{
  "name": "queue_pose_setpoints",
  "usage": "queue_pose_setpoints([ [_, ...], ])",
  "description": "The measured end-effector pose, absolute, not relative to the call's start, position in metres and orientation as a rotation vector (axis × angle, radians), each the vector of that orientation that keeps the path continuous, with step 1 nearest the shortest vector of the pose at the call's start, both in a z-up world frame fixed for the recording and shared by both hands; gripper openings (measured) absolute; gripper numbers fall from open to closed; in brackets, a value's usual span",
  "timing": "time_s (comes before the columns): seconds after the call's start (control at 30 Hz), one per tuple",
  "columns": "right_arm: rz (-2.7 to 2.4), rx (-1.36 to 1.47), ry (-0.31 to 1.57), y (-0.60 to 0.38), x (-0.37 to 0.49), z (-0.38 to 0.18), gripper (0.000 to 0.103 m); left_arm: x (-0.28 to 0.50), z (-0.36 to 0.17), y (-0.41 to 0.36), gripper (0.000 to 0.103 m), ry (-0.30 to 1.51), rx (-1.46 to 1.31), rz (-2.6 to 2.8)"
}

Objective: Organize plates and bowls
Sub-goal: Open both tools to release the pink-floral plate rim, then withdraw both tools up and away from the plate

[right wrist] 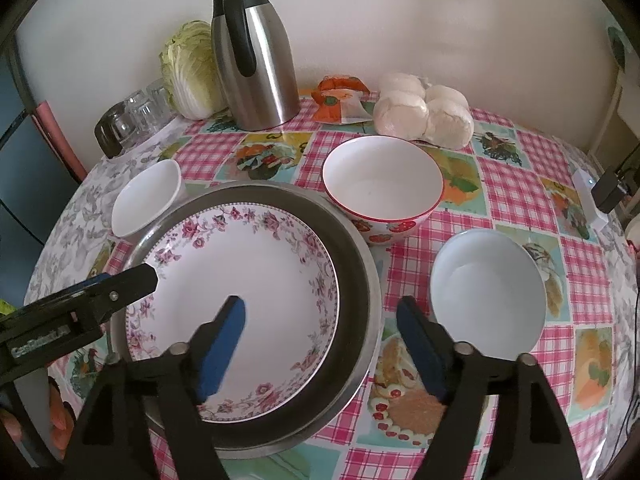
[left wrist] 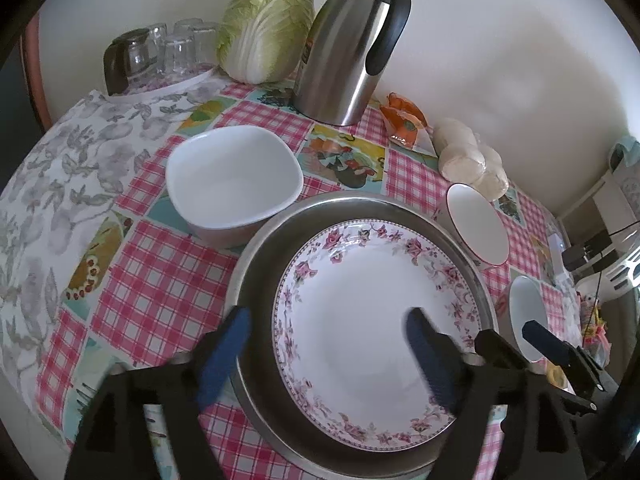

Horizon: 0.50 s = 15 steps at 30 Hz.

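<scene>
A floral-rimmed white plate lies inside a wide metal pan. My left gripper is open, straddling the pan's near-left rim. My right gripper is open and empty, straddling the pan's right rim; it also shows in the left wrist view. A squarish white bowl sits left of the pan. A red-rimmed strawberry bowl sits behind it. A plain white bowl sits to the right.
Against the back wall stand a steel thermos jug, a napa cabbage, upturned glasses on a tray, an orange packet and bagged buns. The chequered tablecloth covers the round table.
</scene>
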State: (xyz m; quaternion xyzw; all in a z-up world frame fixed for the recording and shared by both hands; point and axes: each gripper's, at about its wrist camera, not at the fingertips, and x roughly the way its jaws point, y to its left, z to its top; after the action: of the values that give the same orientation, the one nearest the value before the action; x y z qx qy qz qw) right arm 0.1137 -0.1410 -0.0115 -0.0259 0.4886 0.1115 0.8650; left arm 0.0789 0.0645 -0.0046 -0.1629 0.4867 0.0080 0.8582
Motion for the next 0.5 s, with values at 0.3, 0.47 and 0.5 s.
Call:
queue_pose_setpoints([
  [0.3,0.23,-0.079,1.019,-0.141,0.111,-0.011,0.093,0.075,-0.005,0.069,0.103,1.014,-0.32,0.075],
  [0.47,0.241,-0.095,1.002,-0.138,0.109,-0.008,0.099,0.073,-0.008,0.076,0.103,1.018,-0.342,0.107],
  [0.5,0.243,-0.099,0.998,-0.137,0.108,-0.008,0.099,0.072,-0.009,0.078,0.103,1.015,-0.349,0.112],
])
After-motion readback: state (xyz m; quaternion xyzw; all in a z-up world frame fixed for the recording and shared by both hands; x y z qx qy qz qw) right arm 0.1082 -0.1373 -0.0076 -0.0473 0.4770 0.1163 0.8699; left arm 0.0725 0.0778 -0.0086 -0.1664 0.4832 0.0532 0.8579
